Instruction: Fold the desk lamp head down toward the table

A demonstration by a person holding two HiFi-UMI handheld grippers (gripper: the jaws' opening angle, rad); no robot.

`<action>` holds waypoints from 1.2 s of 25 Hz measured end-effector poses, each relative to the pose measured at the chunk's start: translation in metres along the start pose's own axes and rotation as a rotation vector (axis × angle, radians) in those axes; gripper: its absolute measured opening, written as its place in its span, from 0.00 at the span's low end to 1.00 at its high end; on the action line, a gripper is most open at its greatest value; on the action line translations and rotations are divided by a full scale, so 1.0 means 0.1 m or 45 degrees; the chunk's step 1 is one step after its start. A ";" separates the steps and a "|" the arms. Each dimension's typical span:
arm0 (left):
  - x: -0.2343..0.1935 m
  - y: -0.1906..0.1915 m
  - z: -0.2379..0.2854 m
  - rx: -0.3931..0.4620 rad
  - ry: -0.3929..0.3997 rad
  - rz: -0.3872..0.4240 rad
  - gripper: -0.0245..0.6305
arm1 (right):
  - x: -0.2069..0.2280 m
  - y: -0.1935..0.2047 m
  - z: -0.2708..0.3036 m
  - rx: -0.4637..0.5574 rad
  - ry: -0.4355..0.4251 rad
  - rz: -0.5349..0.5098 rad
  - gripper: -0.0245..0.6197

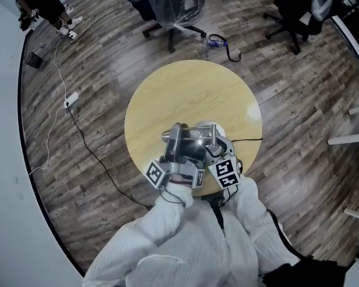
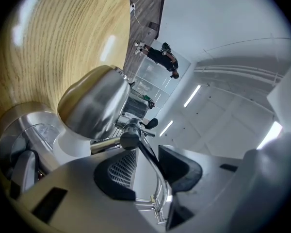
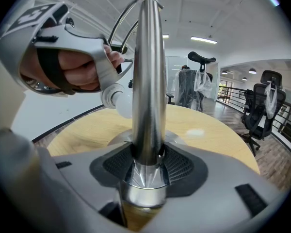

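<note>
Left hand-held gripper (image 2: 145, 171) stands released, its pads apart, with the desk lamp's thin chrome arm rods (image 2: 150, 152) running loose between them. Beyond it the chrome lamp head (image 2: 94, 108) hangs low over the round wooden bench (image 1: 191, 88). Right hand-held gripper (image 3: 148, 166) is clenched on the upright post (image 3: 149, 81), just above the lamp base (image 3: 177, 139). The polished metal looks stiff and slippery and the rods look slender, so the hinge knob (image 2: 130, 139) seems the surer hold.
</note>
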State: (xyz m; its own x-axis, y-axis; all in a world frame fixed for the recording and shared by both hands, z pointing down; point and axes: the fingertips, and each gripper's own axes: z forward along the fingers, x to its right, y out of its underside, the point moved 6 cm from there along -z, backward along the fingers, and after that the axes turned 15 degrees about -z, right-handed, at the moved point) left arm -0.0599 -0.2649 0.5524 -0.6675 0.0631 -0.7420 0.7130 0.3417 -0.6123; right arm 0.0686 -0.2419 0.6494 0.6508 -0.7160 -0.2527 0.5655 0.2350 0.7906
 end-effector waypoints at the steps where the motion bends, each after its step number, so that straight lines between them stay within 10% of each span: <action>1: 0.00 0.01 0.01 0.002 0.001 -0.007 0.25 | 0.01 -0.01 -0.01 -0.001 0.001 0.002 0.34; 7: 0.01 -0.01 0.00 -0.008 -0.017 -0.008 0.25 | 0.00 -0.01 0.01 0.000 0.007 0.003 0.34; 20: 0.19 0.08 -0.27 -0.284 -0.182 0.319 0.25 | -0.07 -0.07 -0.09 0.001 0.095 0.016 0.34; 25: 0.18 0.09 -0.59 -0.433 -0.428 0.710 0.25 | -0.07 -0.15 -0.23 0.053 0.128 0.035 0.34; 30: 0.22 0.07 -0.73 -0.573 -0.651 1.419 0.25 | -0.08 -0.22 -0.43 0.118 0.199 0.108 0.34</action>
State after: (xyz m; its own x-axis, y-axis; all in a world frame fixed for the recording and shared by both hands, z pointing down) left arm -0.0853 -0.1925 0.5513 0.4599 0.1869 -0.8681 0.6256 0.6256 0.4661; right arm 0.0726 -0.2132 0.6100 0.7690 -0.5838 -0.2604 0.4608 0.2239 0.8588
